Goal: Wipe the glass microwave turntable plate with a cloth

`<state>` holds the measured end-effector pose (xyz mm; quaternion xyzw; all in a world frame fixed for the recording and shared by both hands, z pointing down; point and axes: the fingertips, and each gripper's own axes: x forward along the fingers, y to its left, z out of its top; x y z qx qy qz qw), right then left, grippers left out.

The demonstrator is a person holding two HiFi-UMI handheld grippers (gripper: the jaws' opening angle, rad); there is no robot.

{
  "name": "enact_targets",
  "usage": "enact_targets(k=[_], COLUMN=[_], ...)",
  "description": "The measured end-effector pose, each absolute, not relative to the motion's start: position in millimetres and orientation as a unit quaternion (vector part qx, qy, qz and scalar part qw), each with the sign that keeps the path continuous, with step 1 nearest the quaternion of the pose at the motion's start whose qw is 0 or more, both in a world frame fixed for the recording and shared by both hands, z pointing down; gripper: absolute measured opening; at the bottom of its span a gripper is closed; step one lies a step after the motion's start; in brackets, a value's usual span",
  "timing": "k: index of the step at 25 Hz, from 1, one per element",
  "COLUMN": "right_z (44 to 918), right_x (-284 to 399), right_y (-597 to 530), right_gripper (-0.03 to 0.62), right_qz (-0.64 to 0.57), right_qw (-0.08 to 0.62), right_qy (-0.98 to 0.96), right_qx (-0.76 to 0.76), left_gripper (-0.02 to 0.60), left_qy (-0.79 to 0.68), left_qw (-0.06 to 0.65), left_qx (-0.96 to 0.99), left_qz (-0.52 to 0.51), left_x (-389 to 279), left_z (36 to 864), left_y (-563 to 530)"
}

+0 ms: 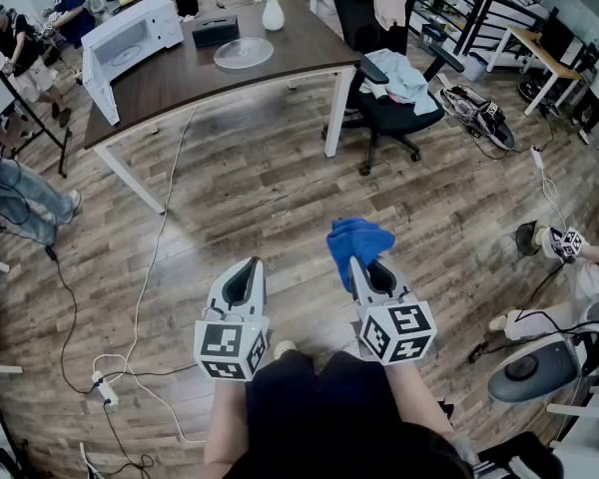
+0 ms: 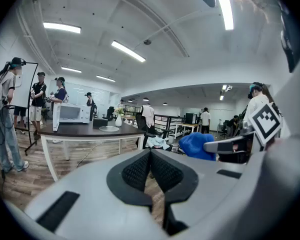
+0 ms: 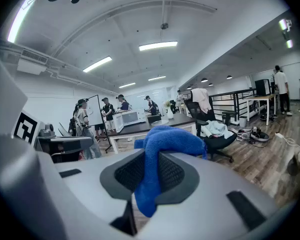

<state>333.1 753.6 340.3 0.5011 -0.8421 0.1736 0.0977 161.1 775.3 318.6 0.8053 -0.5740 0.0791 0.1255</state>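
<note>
The round glass turntable plate (image 1: 244, 53) lies on the far dark table (image 1: 190, 78), also small in the left gripper view as the plate (image 2: 109, 129). I stand well back from it on the wood floor. My right gripper (image 1: 359, 264) is shut on a blue cloth (image 1: 356, 239), which drapes over its jaws as the cloth (image 3: 162, 151). My left gripper (image 1: 243, 283) is held beside it at the same height, its jaws closed together with nothing between them (image 2: 151, 171).
A white microwave (image 1: 130, 40) with its door open, a black box (image 1: 216, 31) and a white vase (image 1: 273, 13) share the table. A black office chair (image 1: 394, 88) with clothes stands right of it. Cables run over the floor (image 1: 150, 267). People stand at the left.
</note>
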Motion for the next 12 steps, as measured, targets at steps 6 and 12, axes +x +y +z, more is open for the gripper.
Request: enact_targets(k=[6,12], right_z=[341.3,341.5], right_x=[332.5,332.7], right_y=[753.7,758.8], right_gripper=[0.048,0.048], right_qz=[0.172,0.177], right_qw=[0.099,0.087], right_qy=[-0.842,-0.843], right_qx=[0.502,0.501], left_gripper=[0.005,0.005], left_qy=[-0.576,-0.578], left_qw=[0.129,0.133], left_qx=[0.803,0.801], left_qz=[0.079,0.077], left_x=[158.9,159.2], left_z=[322.2,327.1], left_y=[776.5,781.4])
